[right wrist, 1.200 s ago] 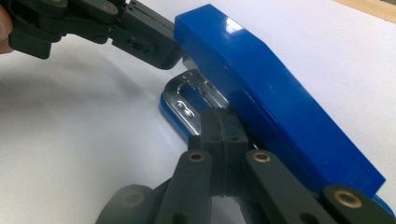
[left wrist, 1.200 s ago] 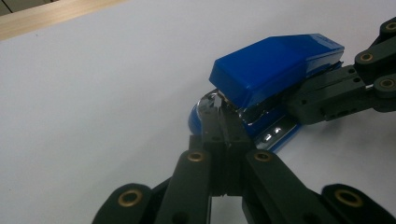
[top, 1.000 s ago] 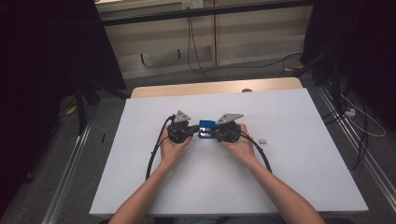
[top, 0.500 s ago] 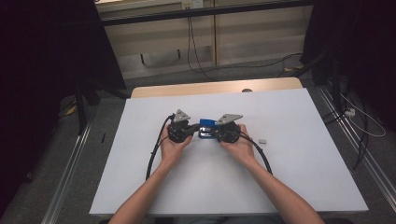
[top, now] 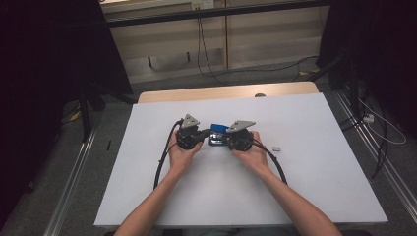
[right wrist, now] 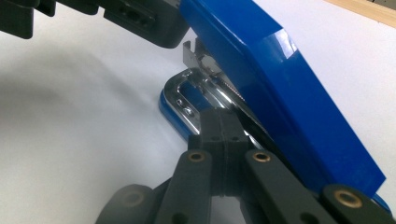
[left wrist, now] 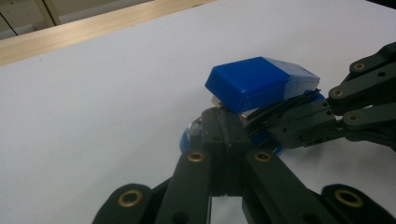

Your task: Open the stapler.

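Blue stapler (top: 217,134): we find it mid-table on the white table (top: 305,196), its top cover tilted up, chrome base plate exposed, wedged between both tools.

Left gripper (top: 202,133): jaws pressed together, tips touching the stapler's near end in the left gripper view (left wrist: 224,135); left hand (top: 183,152) wraps the body, forearm entering from below, angled inward.

Right gripper (top: 227,140): jaws together, tips set under the raised cover against the chrome plate (right wrist: 219,126); right hand (top: 251,153) mirrors the left.

Small grey piece (top: 276,147): lies just right of the right hand.
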A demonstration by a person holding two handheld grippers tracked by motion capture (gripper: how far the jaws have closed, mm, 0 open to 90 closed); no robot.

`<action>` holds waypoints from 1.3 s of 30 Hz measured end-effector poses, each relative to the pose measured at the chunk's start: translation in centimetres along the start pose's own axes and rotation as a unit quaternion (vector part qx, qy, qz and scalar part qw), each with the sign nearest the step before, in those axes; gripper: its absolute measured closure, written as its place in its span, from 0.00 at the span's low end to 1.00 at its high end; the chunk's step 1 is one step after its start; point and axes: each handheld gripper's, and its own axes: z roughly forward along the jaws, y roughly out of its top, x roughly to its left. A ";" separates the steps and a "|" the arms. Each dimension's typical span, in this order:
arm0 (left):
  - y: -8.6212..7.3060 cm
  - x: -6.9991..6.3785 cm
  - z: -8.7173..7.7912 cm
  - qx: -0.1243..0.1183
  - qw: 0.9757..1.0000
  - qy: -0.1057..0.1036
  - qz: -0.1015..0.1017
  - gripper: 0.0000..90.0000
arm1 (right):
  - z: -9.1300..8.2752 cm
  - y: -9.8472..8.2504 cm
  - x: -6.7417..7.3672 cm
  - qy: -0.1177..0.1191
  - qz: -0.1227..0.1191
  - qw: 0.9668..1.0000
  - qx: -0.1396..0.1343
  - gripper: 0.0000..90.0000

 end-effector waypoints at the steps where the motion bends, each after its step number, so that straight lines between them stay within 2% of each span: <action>1: 0.0 0.0 0.0 0.000 1.000 0.001 0.002 1.00 | 0.0 0.0 0.0 0.000 0.000 1.000 0.000 1.00; 7: 0.1 0.0 0.0 -0.004 1.000 -0.002 -0.002 1.00 | -0.3 0.0 0.0 -0.009 0.003 1.000 -0.015 1.00; 23: 0.5 -0.2 -0.3 -0.012 1.000 -0.005 -0.002 1.00 | -0.2 0.3 0.8 -0.009 0.008 0.999 -0.044 1.00; 39: 0.9 -0.4 -0.5 -0.020 1.000 -0.009 -0.001 1.00 | 0.0 0.8 1.2 -0.034 0.011 0.997 -0.064 1.00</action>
